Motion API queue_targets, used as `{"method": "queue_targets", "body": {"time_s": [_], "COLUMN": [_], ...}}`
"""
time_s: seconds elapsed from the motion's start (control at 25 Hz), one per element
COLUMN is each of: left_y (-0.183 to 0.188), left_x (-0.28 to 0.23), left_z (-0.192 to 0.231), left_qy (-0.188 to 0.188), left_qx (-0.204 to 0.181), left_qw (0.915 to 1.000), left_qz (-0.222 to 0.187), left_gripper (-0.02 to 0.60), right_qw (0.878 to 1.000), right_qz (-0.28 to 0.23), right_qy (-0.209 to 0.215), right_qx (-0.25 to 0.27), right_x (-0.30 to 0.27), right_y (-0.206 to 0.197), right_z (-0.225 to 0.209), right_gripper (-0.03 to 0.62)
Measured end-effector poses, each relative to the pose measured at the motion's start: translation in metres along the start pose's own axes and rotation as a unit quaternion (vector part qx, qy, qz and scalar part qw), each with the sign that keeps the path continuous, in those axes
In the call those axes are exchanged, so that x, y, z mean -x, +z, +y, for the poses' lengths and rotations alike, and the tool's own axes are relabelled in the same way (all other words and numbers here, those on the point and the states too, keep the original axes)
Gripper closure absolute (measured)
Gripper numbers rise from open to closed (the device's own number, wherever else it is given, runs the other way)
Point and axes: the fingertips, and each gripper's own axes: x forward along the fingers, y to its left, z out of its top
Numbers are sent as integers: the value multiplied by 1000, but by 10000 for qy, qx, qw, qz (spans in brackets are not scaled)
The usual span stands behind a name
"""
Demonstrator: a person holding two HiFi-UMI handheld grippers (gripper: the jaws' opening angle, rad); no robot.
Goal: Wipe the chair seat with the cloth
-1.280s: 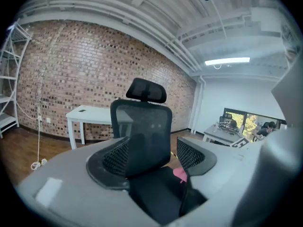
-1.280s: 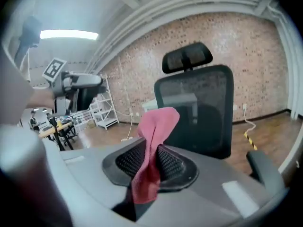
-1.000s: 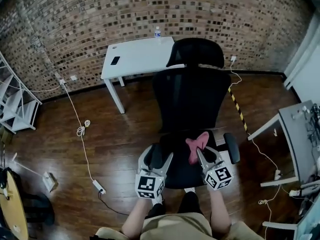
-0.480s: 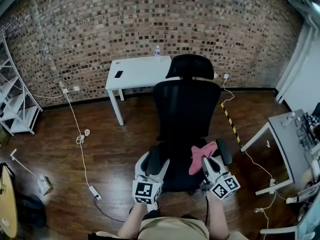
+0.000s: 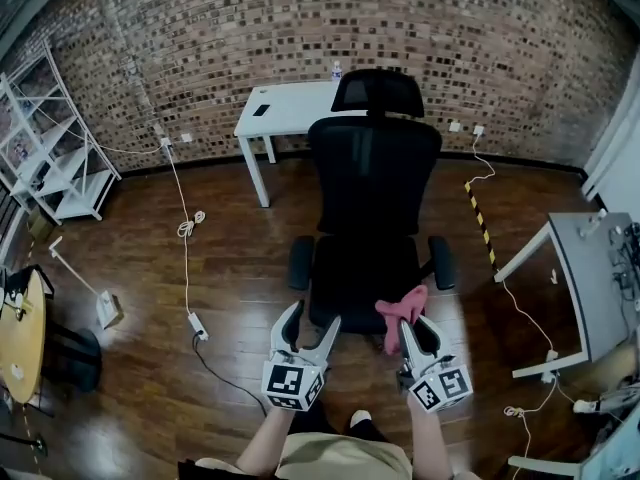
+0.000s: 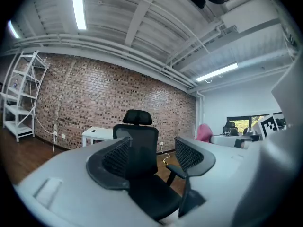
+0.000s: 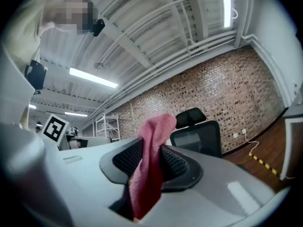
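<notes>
Drooping from the clamped jaws of the right gripper (image 5: 413,325) at the front edge of the chair seat (image 5: 358,273), the cloth (image 5: 398,313) is looking soft and light, best pinched bunched; the left gripper (image 5: 312,320) is gaping wide, empty

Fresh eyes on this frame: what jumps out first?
The pink cloth, clamped in the right hand-held gripper near the front edge of the seat, catches the eye first. Behind it stands the black chair mid-floor, before a brick wall. The left hand-held gripper is open and empty.
</notes>
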Motion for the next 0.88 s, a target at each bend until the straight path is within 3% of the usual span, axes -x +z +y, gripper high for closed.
{"method": "queue_targets", "body": {"time_s": [0.16,0.36,0.56,0.76,0.88], "left_y": [10,36,55,50,51], "left_x": [22,25,41,51,51], "left_z": [-35,-46,-24,13,19], "left_qy": [-88,-282,-150,89,91], "left_qx": [-157,-217,-360,-297,-451], "left_qw": [9998,9992,9989,9993,9988], "left_qz": [-42,-191,-252,-187,-175], "left_gripper": [305,308,314,314,318], "right_qw": [9981,9977,9977,9969,9973], "right_qz": [135,134,150,260,328], "right_qy": [-239,-291,-191,-31,-95], "right_qx": [556,599,640,743,651], "right_x": [27,25,6,-14,-22], "right_y": [15,32,39,28,18], "right_z": [12,17,38,66,66], "right_gripper": [486,490,491,493,493]}}
